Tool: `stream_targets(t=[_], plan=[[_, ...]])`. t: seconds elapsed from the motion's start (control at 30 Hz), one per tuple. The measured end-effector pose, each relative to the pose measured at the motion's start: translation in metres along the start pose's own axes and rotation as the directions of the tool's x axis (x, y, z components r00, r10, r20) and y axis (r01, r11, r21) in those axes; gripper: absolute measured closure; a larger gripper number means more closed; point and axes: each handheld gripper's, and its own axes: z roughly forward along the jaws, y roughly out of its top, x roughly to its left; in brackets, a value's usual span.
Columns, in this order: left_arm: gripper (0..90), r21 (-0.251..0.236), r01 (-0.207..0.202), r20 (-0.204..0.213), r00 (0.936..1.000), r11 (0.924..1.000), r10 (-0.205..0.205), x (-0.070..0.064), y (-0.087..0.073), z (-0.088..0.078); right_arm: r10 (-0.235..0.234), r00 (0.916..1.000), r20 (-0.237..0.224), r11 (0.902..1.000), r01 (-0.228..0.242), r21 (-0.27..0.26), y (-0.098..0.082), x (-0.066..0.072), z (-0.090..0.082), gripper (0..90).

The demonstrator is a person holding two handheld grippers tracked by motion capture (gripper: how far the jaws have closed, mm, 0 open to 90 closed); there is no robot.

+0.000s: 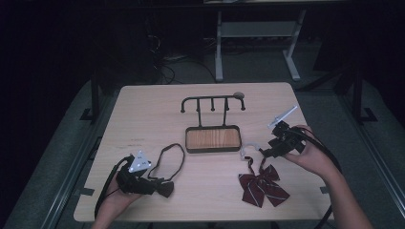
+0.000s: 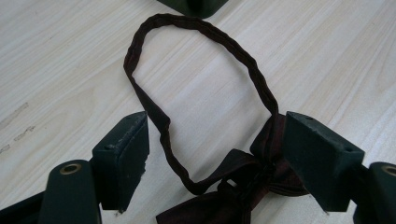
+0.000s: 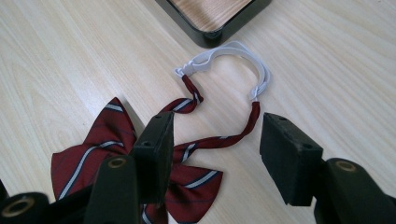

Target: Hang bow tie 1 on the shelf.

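A dark bow tie (image 1: 165, 187) (image 2: 233, 186) lies at the table's front left, its thin neck loop (image 1: 173, 156) (image 2: 205, 32) spread toward the middle. My left gripper (image 1: 155, 183) (image 2: 217, 135) is low over it and open; the jaws straddle the loop's base beside the knot. At the front right lies a red striped bow tie (image 1: 262, 187) (image 3: 107, 140) with a white elastic strap (image 1: 248, 149) (image 3: 233, 51). My right gripper (image 1: 267, 150) (image 3: 218, 123) hovers over its twisted straps, open, gripping nothing.
A black hook rack (image 1: 212, 102) rises from a wood-inlaid base tray (image 1: 212, 138) (image 3: 219, 14) in the middle of the table. The white strap ends right beside the tray's corner. Both forearms enter from the front edge. Desk legs stand on the floor behind.
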Motion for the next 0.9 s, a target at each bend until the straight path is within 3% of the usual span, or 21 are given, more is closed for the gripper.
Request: stream_targets(t=[0.6,0.9], plan=[[24.1,0.001,-0.001,-0.003,1.0000,1.0000,0.001,0.002,0.000,-0.001,0.001,0.9999,0.014,0.9965,-0.003,0.084,0.016,-0.011,0.026,45.2],[24.1,0.000,-0.003,0.000,1.0000,1.0000,0.003,0.002,0.000,-0.001,0.042,0.9987,0.027,0.9920,-0.045,0.118,0.021,-0.023,0.042,47.8]])
